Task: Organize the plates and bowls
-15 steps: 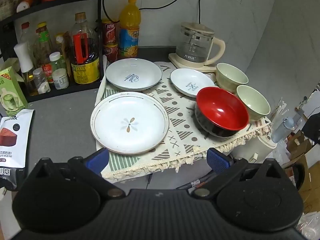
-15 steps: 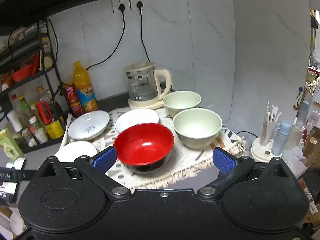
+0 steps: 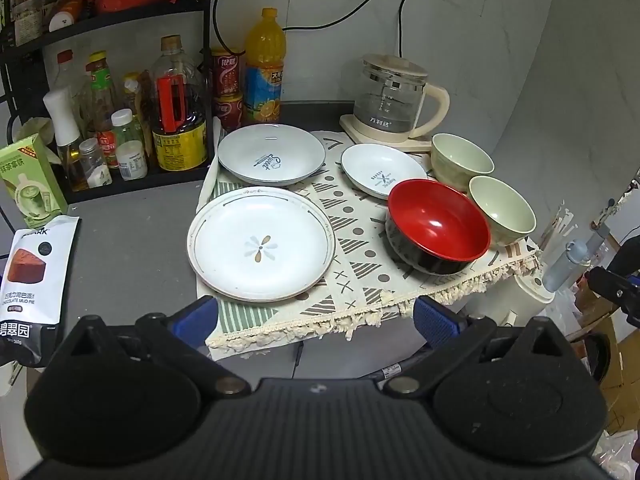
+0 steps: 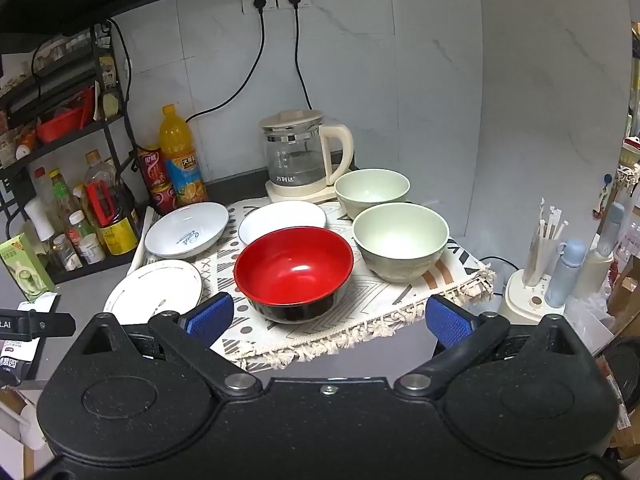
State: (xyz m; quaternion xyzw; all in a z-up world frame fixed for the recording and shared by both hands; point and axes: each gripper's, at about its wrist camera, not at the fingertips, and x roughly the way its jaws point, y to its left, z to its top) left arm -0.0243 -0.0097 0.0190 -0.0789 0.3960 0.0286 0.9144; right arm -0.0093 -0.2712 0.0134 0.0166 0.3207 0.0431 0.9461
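Red bowl [image 3: 438,226], two green bowls [image 3: 502,210], three white plates [image 3: 262,244] — both grippers' fingers [image 3: 192,314] spread wide, empty.

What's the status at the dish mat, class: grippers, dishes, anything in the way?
Left gripper open, empty. Right gripper open, empty, short of the red bowl. Three plates, three bowls unstacked on the mat. Nothing in the way.

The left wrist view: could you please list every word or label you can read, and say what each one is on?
"Sweet": deep plate at the back left.
"CHOCOLATE MUD PIE": snack pouch.
"碧翠园": same pouch, lower down.
"万利达": glass kettle.
Second white dish: print too small to read.
Bottle labels on the rack: too blurred.
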